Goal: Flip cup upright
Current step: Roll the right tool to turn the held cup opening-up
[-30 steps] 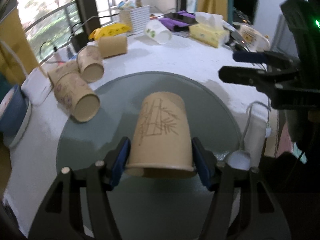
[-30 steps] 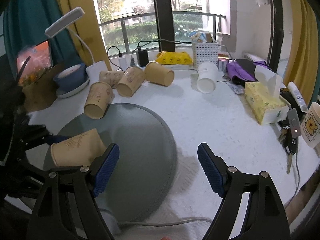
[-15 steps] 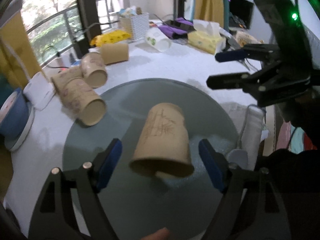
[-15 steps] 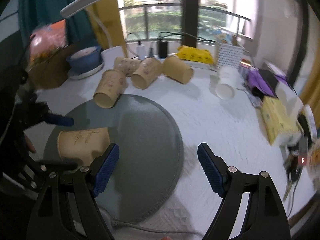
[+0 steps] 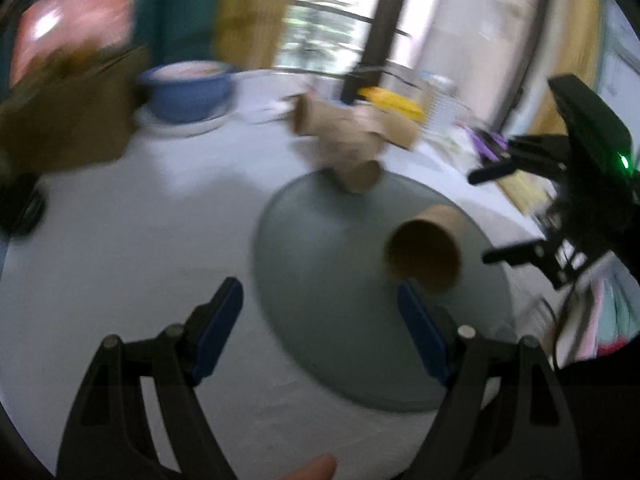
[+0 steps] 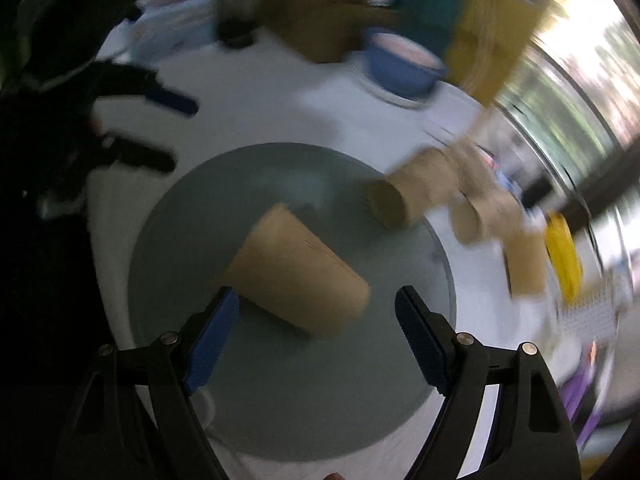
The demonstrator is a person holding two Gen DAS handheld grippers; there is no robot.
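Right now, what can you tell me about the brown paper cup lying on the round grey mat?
The brown paper cup is plain kraft-looking paper, tapered, with a faint seam line on its wall. It lies on its side on the round grey mat, not upright. In the left wrist view its dark open mouth faces the camera. Neither gripper touches it; the right gripper, jaws open, is just before it. Blur hides any print.

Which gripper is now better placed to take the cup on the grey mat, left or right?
Right, probably. The cup lies on its side between the open right gripper fingers, while the open left gripper points beside it.
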